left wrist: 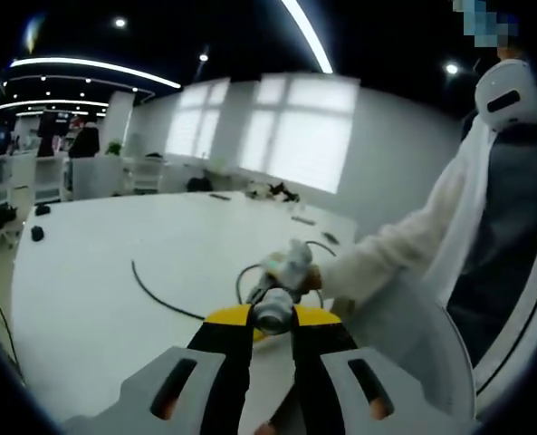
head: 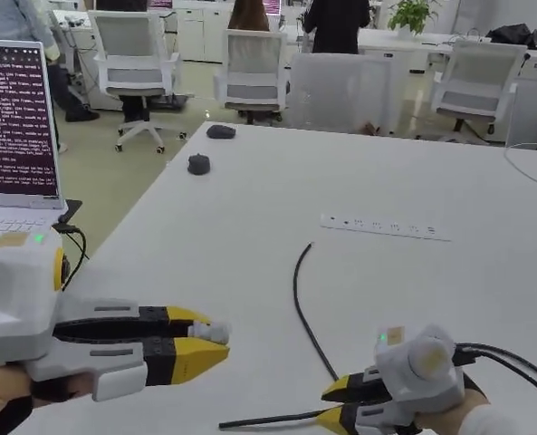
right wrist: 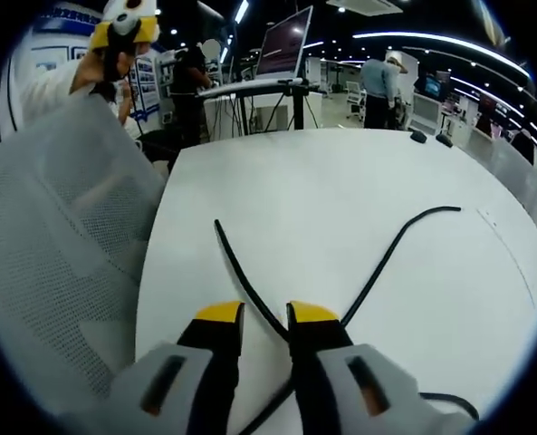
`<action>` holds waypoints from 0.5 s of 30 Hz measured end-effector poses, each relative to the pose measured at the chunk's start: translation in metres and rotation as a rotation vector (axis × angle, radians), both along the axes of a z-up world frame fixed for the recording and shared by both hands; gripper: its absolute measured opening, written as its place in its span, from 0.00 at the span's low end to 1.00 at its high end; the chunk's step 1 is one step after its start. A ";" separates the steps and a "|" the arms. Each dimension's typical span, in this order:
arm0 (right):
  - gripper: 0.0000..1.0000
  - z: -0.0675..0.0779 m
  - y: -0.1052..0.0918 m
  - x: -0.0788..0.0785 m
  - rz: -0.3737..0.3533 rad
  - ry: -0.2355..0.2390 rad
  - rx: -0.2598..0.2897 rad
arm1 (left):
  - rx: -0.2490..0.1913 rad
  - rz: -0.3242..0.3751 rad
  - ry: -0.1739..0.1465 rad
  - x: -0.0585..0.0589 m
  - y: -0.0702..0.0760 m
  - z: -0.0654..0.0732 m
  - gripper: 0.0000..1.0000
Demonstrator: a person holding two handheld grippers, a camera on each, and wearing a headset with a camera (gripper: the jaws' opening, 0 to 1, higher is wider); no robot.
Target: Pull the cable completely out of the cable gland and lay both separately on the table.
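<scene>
Left claw (head: 221, 343): clamping down on the little grey gland (head: 216, 332) right at its tips.
Right claw (head: 326, 404): pinching the black cable (head: 297, 304), which is mostly lying across the bench (head: 413, 299).
Progress: cable's looking fully out; both are waiting to be set down and let go.
Bench: white, carrying a laptop (head: 14, 127) and a power strip (head: 386, 227); office chairs (head: 250, 63) are sitting behind.

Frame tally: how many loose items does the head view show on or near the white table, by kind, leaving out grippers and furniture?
black cable: 1
cable gland, in the left gripper: 1
laptop: 1
flat white strip: 1
small dark items: 2
thin white cable, right edge: 1
Total: 7
</scene>
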State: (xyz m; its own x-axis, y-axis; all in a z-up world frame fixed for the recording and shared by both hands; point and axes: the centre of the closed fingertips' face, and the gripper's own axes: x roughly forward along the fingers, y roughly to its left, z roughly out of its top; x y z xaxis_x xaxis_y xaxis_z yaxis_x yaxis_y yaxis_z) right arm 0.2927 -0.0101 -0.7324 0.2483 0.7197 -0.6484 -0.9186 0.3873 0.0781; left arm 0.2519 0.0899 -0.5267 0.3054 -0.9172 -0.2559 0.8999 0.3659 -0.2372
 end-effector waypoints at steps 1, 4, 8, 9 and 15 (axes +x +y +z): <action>0.21 0.001 -0.001 -0.002 -0.007 0.013 0.007 | 0.008 -0.008 0.000 0.002 -0.002 -0.001 0.17; 0.25 0.015 -0.005 -0.007 -0.025 0.018 0.046 | 0.038 -0.028 -0.007 0.008 -0.009 -0.005 0.17; 0.32 0.037 -0.013 -0.013 -0.044 -0.018 0.075 | 0.069 -0.023 0.002 0.028 -0.019 -0.021 0.17; 0.34 0.047 -0.017 -0.012 -0.069 -0.046 0.087 | 0.069 0.001 0.008 0.037 -0.021 -0.026 0.17; 0.43 0.093 -0.051 -0.021 -0.241 -0.093 0.210 | 0.074 0.108 0.072 0.078 -0.030 -0.066 0.17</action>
State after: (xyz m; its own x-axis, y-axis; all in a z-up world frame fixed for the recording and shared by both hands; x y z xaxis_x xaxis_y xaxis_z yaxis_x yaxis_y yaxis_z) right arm 0.2714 -0.0610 -0.6389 0.4790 0.7483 -0.4589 -0.8095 0.5788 0.0988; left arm 0.3296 0.0596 -0.5931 0.3795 -0.8578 -0.3465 0.8360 0.4784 -0.2687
